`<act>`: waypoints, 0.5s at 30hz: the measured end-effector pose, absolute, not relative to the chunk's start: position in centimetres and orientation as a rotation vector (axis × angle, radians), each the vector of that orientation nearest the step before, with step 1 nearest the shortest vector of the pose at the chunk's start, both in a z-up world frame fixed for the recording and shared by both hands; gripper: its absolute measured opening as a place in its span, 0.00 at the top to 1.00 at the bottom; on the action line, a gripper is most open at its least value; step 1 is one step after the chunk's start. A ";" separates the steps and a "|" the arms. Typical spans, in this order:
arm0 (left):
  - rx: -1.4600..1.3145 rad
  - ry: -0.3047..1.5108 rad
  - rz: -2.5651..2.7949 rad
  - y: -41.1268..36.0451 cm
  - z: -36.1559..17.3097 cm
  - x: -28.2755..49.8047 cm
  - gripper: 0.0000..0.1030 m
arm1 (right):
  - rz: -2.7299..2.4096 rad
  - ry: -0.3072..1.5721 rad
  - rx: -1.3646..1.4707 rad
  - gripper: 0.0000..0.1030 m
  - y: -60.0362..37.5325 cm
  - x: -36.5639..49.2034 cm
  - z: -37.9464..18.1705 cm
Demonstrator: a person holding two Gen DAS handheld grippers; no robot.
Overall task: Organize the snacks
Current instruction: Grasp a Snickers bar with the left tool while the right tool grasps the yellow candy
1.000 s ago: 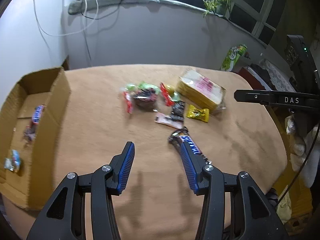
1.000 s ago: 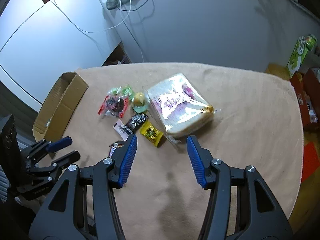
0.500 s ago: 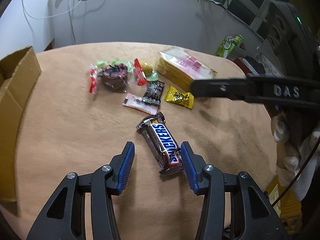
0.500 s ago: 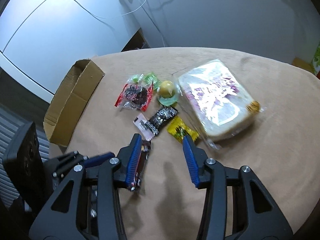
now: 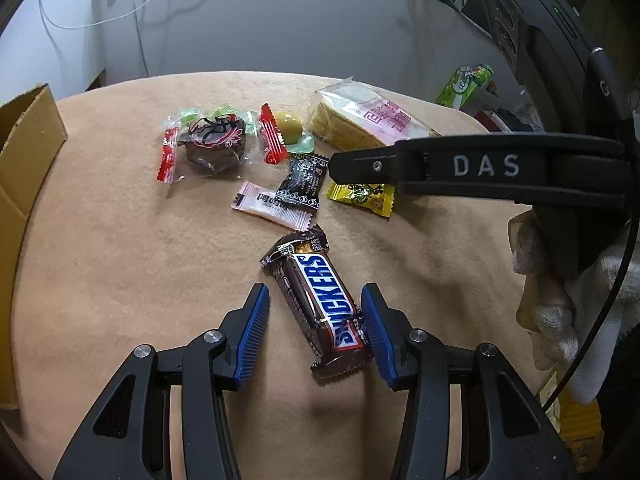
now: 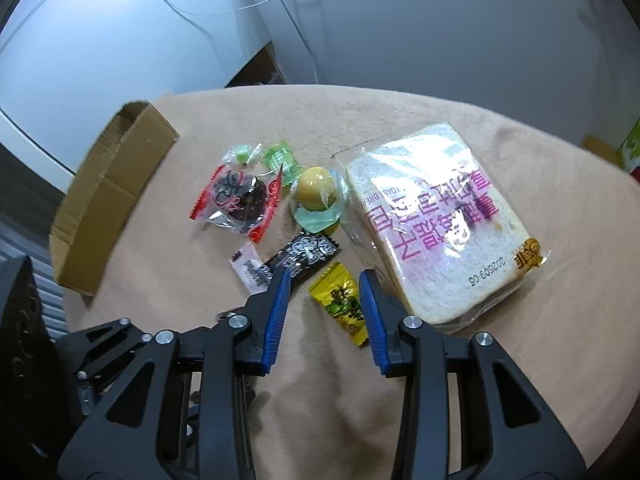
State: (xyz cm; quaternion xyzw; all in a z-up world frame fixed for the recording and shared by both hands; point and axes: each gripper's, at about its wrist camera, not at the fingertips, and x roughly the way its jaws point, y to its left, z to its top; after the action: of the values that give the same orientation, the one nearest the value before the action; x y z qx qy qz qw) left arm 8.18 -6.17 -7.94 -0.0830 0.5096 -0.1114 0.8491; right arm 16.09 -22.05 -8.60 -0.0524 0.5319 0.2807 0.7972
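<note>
the left gripper (image 5: 314, 316) stands wide over the tan desk (image 5: 120, 280), its two blue pads either side of a snickers bar (image 5: 320, 300); the bar's near end lies against the right-hand pad and well clear of the other, and nothing is clamped yet. the bar lies flat and slightly askew to the fingers, brown wrapper glossy, crimped ends intact, so a squeeze across its narrow width looks the likely next move. just beyond the snickers bar sit a pink sachet (image 5: 270, 205) and a black sachet (image 5: 302, 184), the black one overlapping the pink.

the right gripper (image 6: 323, 304), also open but narrower, straddles a yellow candy packet (image 6: 342, 304) without pinching it; that packet lies beyond and to the right of the snickers bar, beside a clear bag of sliced bread (image 6: 436, 224) with pink print. both tools seem lined up to lift one small item apiece.

farther beyond the snickers bar are a dark cake in a red-edged clear wrapper (image 5: 212, 146), green candies (image 6: 280, 156) behind it and a yellow jelly cup (image 5: 290, 126). an open cardboard box (image 6: 108, 196), far left of the snickers bar at the desk's edge, looks the probable destination.
</note>
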 end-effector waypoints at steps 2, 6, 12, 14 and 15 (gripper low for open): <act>-0.166 1.075 -0.234 -6.4 -8.1 8.3 0.55 | 0.586 1.134 -0.158 0.63 -21.5 16.0 -8.8; -0.149 1.074 -0.232 -6.7 -8.1 8.0 0.55 | 0.578 1.128 -0.244 0.63 -20.3 15.6 -9.3; -0.134 1.075 -0.231 -7.1 -8.5 7.8 0.62 | 0.582 1.150 -0.295 0.63 -19.8 15.4 -9.8; -0.134 1.079 -0.234 -6.8 -8.7 7.8 0.66 | 0.581 1.162 -0.304 0.63 -19.7 15.4 -10.0; -0.132 1.080 -0.235 -6.7 -8.8 7.8 0.69 | 0.579 1.170 -0.313 0.63 -19.5 15.3 -10.1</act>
State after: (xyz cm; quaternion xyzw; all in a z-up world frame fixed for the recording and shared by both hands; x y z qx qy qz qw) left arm 7.79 -6.69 -8.79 -0.0624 0.5126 -0.1113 0.8491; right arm 15.28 -19.51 -10.10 -0.1451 0.5420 0.2684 0.7830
